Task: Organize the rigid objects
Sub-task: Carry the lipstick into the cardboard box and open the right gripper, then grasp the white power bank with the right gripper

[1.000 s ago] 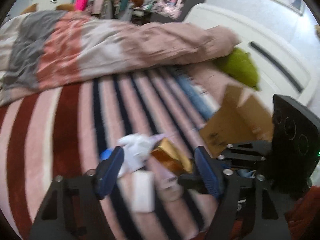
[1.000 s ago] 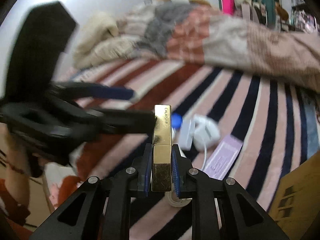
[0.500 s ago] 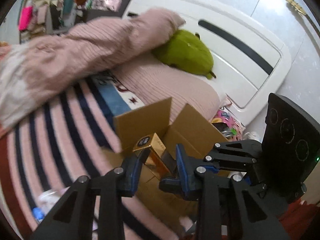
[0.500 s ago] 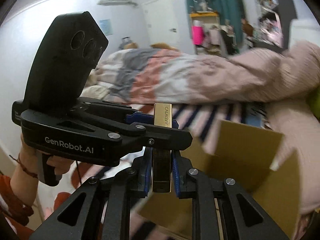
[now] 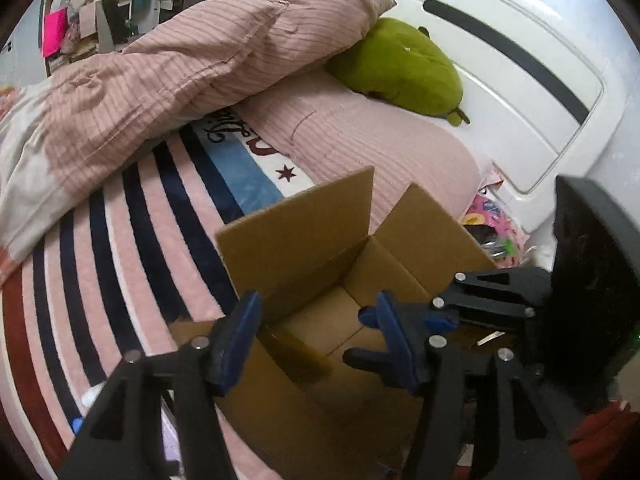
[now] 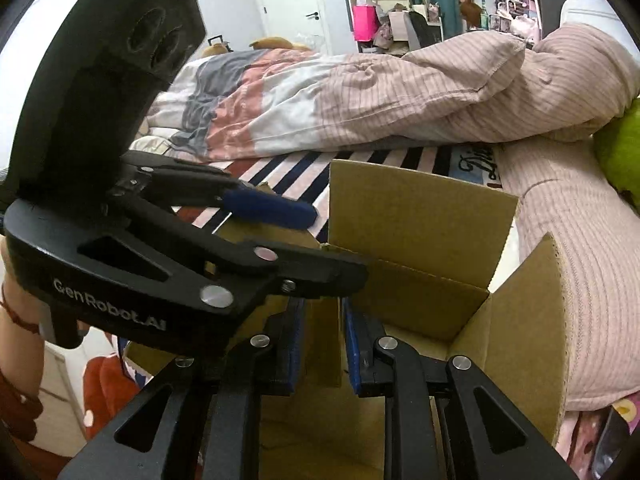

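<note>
Your gold box (image 5: pixel 298 354) is a dark, glossy, flat-sided slab lying tilted inside the open cardboard box (image 5: pixel 296 228), w/ brown flaps standing up, on the striped bed (image 5: pixel 120 248). Left hand-held gripper (image 5: pixel 316 336) is spread wide over the opening, nothing between its blue pads. Right hand-held gripper (image 6: pixel 324 344) also sits apart, pads flanking the gold box but it's unclear whether they touch it. Gold box is dim; its label can't be read, & its near end is cut off by the fingers.
</note>
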Motion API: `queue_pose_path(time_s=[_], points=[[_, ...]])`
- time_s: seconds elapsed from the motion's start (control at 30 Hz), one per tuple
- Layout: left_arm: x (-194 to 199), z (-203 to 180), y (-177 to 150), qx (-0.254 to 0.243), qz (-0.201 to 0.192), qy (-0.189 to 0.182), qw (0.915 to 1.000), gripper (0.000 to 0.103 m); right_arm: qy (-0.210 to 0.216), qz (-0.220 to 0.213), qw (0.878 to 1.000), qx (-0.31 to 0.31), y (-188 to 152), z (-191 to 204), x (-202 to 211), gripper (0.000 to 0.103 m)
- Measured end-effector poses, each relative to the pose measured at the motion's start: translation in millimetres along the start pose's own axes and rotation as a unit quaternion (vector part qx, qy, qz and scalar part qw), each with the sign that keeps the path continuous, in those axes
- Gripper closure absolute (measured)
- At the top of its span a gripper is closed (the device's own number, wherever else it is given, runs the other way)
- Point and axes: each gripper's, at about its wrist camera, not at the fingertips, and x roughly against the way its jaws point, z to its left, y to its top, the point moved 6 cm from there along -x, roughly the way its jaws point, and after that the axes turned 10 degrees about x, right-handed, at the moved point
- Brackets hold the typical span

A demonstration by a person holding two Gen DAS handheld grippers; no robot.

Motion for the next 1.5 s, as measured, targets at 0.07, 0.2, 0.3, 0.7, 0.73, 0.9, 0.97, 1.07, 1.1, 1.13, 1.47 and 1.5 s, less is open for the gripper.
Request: queue_pose_path(time_s=[0.07,0.2,0.3,0.7,0.73,0.9,0.97,1.07,1.1,1.13,1.47,1.5], points=[[11.0,5.8,-1.6,-0.002,-0.011,0.006,0.9999,0.044,-0.012,0.000,1.000,-0.002,-1.7,0.7,2.1,0.076],[55.6,19.7,-6.6,0.001,-0.052,0.014,0.9985,0.037,0.000,-0.031,1.000,0.002,6.3,18.1,21.8,0.076],[89.0,43.8,-11.9,0.011,-0.089,0.048,0.9948,0.034,0.023,-0.056,0.998,0.024,27.4,49.5,31.6,0.075],[166.5,202.4,-106.1,0.134,-0.152,0.158,0.9664,0.034,0.159,0.005,0.979,0.128,56.1,198.4,-49.0,0.072],[165.1,211.2,-112.9,0.143,-0.152,0.161,0.9646,0.034,0.170,0.018,0.977,0.131,52.6,208.1,-60.9,0.071],[145.6,246.6,-145.8,0.175,-0.141,0.181,0.9574,0.034,0.196,0.084,0.970,0.115,21.8,233.6,-124.0,0.061],[140.6,251.5,-153.7,0.181,-0.137,0.187,0.9559,0.034,0.188,0.104,0.971,0.104,11.4,233.8,-145.0,0.060],[134.0,258.7,-161.5,0.186,-0.132,0.191,0.9546,0.034,0.166,0.122,0.976,0.074,-0.2,230.2,-171.7,0.052],[133.4,260.5,-163.6,0.188,-0.131,0.192,0.9544,0.034,0.155,0.123,0.978,0.068,-1.8,228.6,-177.3,0.049],[133.5,261.7,-165.0,0.189,-0.130,0.193,0.9539,0.034,0.143,0.122,0.980,0.063,-1.5,227.3,-180.8,0.041],[141.4,258.9,-173.1,0.192,-0.135,0.199,0.9514,0.034,0.091,0.095,0.989,0.060,1.5,242.5,-201.3,0.057],[142.4,258.1,-174.0,0.193,-0.136,0.199,0.9511,0.034,0.089,0.090,0.989,0.079,1.0,247.0,-201.6,0.063]])
